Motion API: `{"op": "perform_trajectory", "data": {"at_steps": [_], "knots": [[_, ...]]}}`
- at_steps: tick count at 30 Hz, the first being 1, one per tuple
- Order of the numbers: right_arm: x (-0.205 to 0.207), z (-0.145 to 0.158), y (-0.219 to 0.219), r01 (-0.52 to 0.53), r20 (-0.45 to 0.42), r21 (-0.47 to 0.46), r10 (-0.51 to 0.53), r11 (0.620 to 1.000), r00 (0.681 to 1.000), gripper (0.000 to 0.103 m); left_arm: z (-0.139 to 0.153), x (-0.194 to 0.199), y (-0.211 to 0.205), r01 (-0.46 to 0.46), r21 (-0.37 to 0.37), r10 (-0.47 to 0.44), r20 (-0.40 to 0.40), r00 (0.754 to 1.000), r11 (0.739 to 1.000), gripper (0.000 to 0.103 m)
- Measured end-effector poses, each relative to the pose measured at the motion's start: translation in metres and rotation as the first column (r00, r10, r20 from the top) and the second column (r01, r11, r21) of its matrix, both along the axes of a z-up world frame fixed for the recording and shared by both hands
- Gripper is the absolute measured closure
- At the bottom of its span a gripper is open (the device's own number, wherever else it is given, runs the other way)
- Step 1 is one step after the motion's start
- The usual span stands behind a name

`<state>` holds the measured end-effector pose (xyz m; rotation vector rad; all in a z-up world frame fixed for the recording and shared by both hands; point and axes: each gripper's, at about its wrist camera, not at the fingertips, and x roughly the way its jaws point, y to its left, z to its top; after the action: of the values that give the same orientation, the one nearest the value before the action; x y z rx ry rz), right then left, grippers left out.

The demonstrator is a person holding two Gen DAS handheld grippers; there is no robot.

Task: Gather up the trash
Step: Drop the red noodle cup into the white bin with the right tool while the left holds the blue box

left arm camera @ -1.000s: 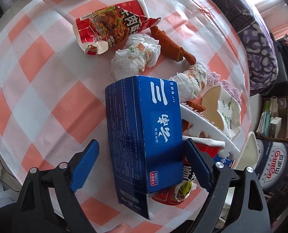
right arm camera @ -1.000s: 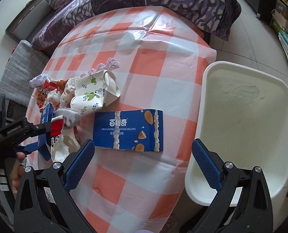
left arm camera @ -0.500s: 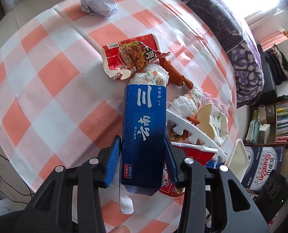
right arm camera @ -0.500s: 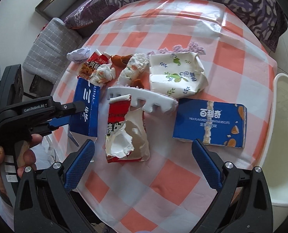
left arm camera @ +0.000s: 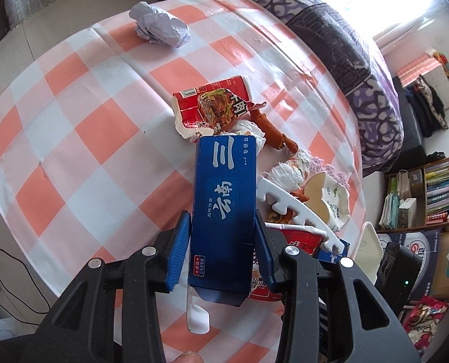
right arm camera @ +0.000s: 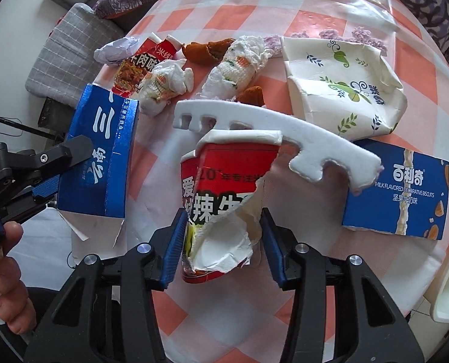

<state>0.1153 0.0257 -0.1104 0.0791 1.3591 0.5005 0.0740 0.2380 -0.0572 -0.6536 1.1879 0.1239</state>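
Blue carton and torn red cup, each being pinched by a gripper over the checked tablecloth [left arm camera: 97, 127].

The left gripper [left arm camera: 222, 242] is clamping the dark blue carton [left arm camera: 224, 199] by its long sides, while the right gripper [right arm camera: 221, 236] is squeezing the ripped red noodle cup [right arm camera: 224, 199], whose rim is lying under a white foam strip [right arm camera: 272, 130] beside the blue biscuit box [right arm camera: 397, 193].
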Motion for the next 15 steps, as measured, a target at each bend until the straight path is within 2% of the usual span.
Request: {"op": "perform_trajectory", "data": {"at_steps": [4, 9, 15], "knots": [[-0.005, 0.023, -0.008, 0.006, 0.068, 0.047, -0.009, 0.999, 0.998, 0.061, 0.008, -0.001, -0.002, 0.001, 0.004, -0.002, 0.033, 0.999, 1.000, 0.065], [-0.009, 0.054, -0.029, 0.045, 0.160, 0.100, -0.061, 0.994, 0.985, 0.061, 0.025, -0.003, -0.012, 0.008, 0.054, -0.014, 0.097, 0.995, 0.999, 0.065], [-0.015, 0.085, -0.050, 0.120, 0.288, 0.104, -0.145, 0.987, 0.947, 0.061, 0.041, -0.003, -0.026, 0.010, 0.086, -0.024, 0.166, 0.986, 0.996, 0.065]]}}
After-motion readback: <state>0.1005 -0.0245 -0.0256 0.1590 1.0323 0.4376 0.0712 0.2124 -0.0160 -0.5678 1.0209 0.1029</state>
